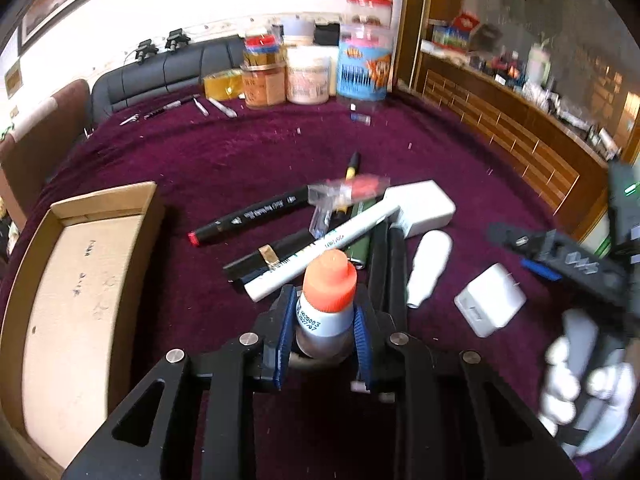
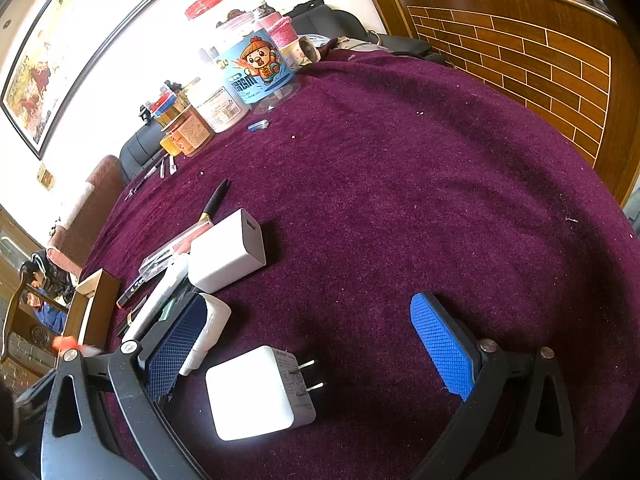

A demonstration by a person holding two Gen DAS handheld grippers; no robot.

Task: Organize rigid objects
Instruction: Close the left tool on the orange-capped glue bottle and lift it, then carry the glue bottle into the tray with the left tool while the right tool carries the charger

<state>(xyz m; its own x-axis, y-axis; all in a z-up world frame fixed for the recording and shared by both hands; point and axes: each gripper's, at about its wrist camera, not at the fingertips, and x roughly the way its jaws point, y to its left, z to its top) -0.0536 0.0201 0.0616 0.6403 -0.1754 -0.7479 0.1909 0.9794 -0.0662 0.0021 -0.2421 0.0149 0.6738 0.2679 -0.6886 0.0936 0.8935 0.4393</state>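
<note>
My left gripper (image 1: 324, 304) is shut on a small grey-white bottle with an orange cap (image 1: 329, 280), held cap-forward above the purple cloth. Beyond it lies a pile: a black marker (image 1: 256, 216), a white pen (image 1: 328, 246), a white charger block (image 1: 424, 208) and a white squeeze bottle (image 1: 428, 268). A white plug adapter (image 1: 490, 304) lies to the right. In the right wrist view that adapter (image 2: 260, 392) rests on the cloth between the wide-apart blue pads of my right gripper (image 2: 310, 312), which is open and touches nothing.
An open cardboard box (image 1: 104, 200) sits on the left of the table. Several jars and tubs (image 1: 312, 72) stand along the far edge, with loose pens (image 1: 172, 106) near them. A wooden counter (image 1: 520, 132) runs along the right. A white-gloved hand (image 1: 576, 376) holds the right gripper.
</note>
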